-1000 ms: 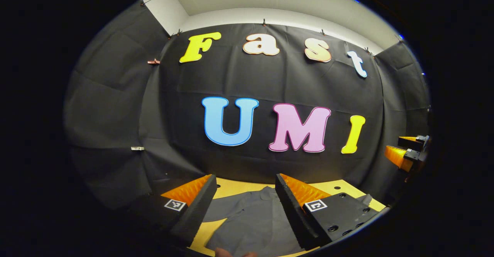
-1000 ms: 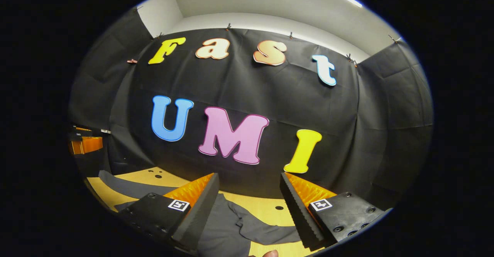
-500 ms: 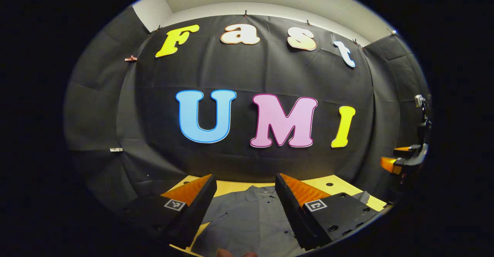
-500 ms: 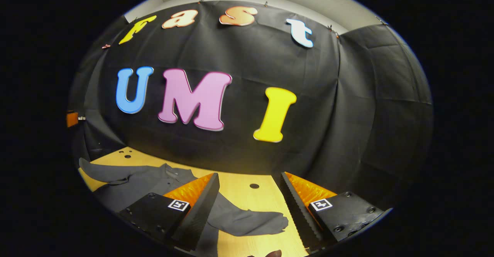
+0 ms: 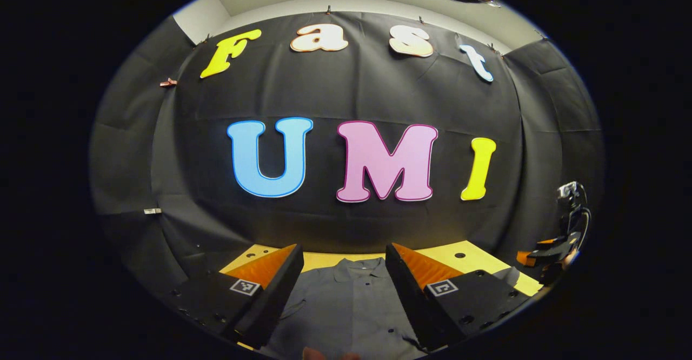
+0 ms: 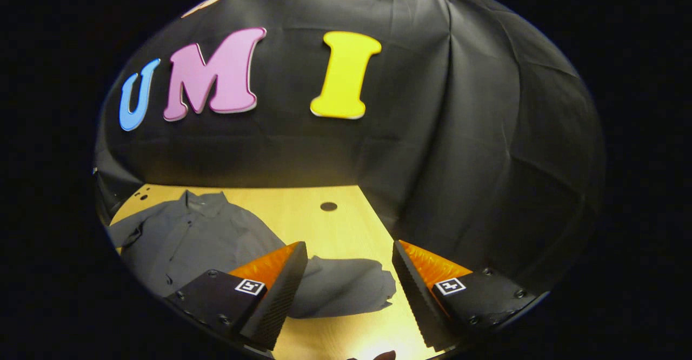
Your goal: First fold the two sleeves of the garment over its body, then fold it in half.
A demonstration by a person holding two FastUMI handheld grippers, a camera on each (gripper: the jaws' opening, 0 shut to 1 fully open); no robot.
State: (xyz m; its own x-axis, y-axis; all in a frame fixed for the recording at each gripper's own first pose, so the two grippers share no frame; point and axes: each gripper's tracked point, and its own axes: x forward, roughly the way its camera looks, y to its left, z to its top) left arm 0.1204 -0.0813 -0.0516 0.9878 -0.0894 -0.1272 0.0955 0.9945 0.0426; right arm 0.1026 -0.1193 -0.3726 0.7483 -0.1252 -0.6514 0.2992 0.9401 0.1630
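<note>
Both grippers point(image 5: 342, 273) point(image 6: 348, 273) open above grey shirt point(image 6: 200, 235) on table point(image 6: 324, 225)

A grey buttoned shirt point(image 6: 200, 235) lies flat, collar toward the far wall, its right sleeve point(image 6: 346, 290) spread out sideways

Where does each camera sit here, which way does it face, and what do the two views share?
Left gripper view: rides the left gripper, level toward the booth wall; open fingers frame the shirt's collar; right gripper at far right.
Right gripper view: rides the right gripper, tilted down at the table; open fingers above the spread sleeve.
Shared: the grey shirt, table and wall.
</note>
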